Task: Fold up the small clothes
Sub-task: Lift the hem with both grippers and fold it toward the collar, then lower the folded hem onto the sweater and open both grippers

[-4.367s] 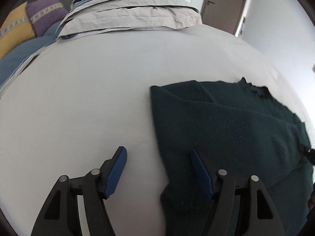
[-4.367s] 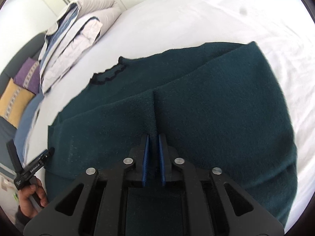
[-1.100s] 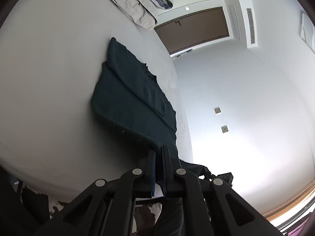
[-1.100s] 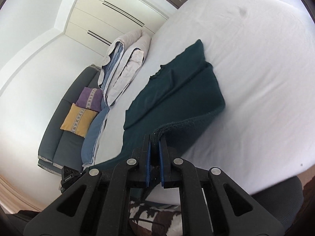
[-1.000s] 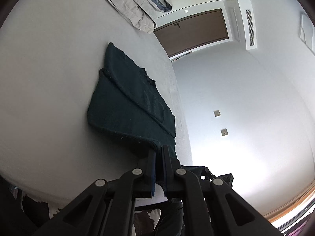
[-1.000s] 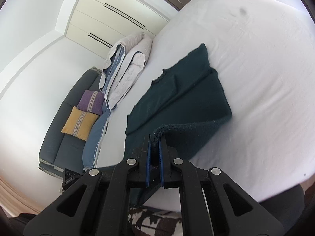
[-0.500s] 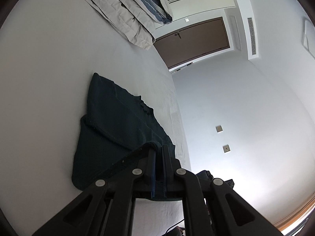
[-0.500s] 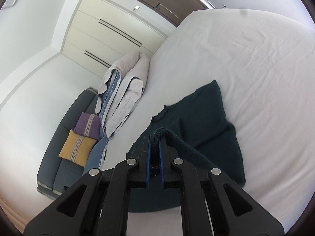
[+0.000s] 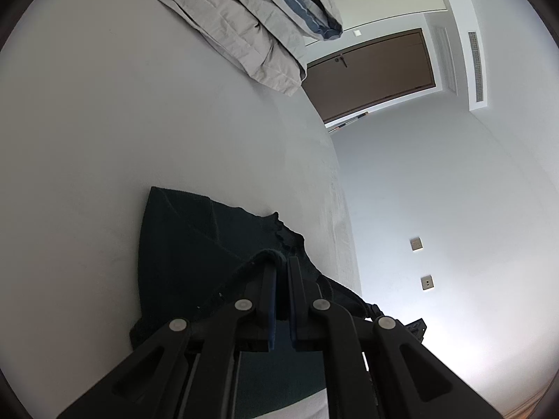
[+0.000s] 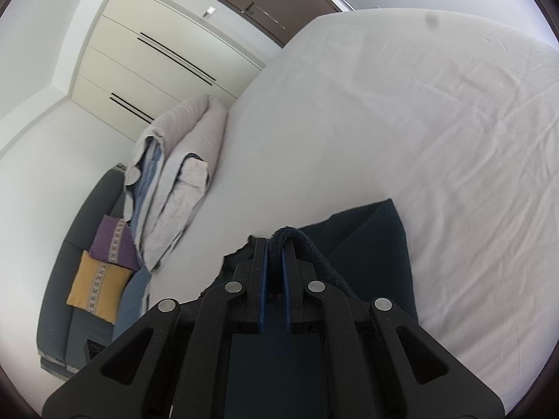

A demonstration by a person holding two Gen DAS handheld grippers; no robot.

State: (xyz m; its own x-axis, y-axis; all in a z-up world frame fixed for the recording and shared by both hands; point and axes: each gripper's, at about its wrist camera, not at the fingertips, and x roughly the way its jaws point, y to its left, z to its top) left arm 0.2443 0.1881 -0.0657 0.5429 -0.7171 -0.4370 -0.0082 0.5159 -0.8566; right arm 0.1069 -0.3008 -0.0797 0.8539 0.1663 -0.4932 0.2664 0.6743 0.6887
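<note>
Apparently both grippers' fingers (image 9: 293,269) (image 10: 259,255) clamped on dark sweater (image 9: 174,244), hem hidden.

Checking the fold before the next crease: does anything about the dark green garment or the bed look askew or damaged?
Nothing stands out. The dark green garment lies on the white bed, with its near edge pinched and lifted by the shut left gripper and right gripper. No tears or spills show.

Dark green knit garment (image 9: 174,244), partly folded, lay on white bed (image 9: 104,139), near hem lifted, doubled back over itself.
</note>
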